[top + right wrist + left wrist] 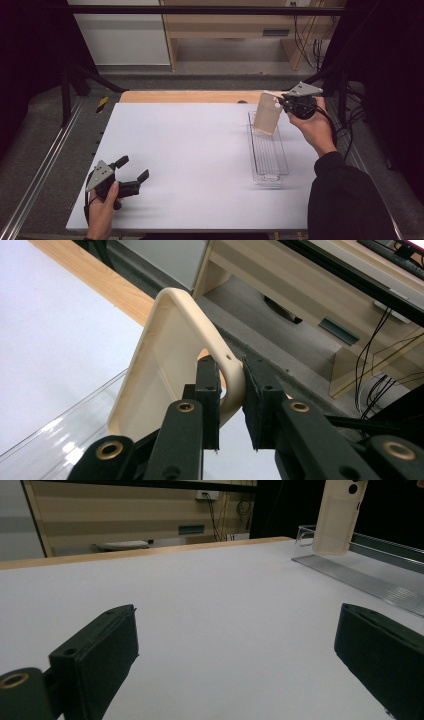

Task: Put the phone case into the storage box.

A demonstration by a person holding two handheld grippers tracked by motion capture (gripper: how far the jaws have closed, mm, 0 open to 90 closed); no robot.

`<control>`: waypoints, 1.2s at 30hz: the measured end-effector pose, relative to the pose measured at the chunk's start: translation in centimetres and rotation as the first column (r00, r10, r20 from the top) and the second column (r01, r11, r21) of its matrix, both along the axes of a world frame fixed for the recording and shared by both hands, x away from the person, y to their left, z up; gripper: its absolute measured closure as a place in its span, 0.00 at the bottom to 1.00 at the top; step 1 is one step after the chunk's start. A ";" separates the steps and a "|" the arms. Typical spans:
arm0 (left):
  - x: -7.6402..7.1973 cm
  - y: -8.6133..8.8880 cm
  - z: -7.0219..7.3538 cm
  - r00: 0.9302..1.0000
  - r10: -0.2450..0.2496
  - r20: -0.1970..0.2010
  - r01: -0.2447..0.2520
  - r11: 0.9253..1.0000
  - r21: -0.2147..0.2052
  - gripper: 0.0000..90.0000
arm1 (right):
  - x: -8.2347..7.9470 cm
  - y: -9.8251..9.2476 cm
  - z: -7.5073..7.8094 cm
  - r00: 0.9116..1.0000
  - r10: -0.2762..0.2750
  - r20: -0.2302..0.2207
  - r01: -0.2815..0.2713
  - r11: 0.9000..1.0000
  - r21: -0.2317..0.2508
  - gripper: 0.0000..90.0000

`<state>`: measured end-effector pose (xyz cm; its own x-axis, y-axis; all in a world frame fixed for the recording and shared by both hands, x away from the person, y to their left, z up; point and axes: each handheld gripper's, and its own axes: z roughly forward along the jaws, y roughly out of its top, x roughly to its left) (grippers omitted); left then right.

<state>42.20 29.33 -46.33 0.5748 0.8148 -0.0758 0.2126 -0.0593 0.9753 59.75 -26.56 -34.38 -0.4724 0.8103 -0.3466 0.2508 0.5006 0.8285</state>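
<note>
Phone case (267, 114), clamped at its top edge by the right gripper (286, 103), hangs long axis near-vertical over the empty clear tray (268, 150); left gripper (134, 172) rests open, holding nothing.

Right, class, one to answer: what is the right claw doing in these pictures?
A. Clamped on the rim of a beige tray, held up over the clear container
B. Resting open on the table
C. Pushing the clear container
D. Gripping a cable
A: the right claw pinches the beige tray by its rim, tilted above the clear container.
</note>
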 end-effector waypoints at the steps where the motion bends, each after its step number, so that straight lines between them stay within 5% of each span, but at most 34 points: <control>1: 0.0 0.0 0.0 1.000 0.000 0.000 0.000 1.000 -0.001 0.04 | 0.1 0.0 -0.1 1.000 0.005 0.003 -0.005 1.000 -0.007 0.87; 13: 0.0 0.0 0.0 1.000 -0.001 0.000 0.001 1.000 -0.005 0.04 | 0.8 1.1 -1.1 1.000 -0.005 -0.002 0.005 1.000 -0.031 0.87; 36: 0.0 -0.1 0.0 1.000 -0.002 0.002 0.002 1.000 -0.006 0.04 | 1.5 2.2 -2.3 0.997 -0.079 0.016 0.079 0.997 0.002 0.86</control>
<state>42.19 29.27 -46.33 0.5762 0.8134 -0.0798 0.2107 -0.0535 0.9761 61.25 -24.38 -36.68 -0.4011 0.8453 -0.3530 0.2759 0.4789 0.8334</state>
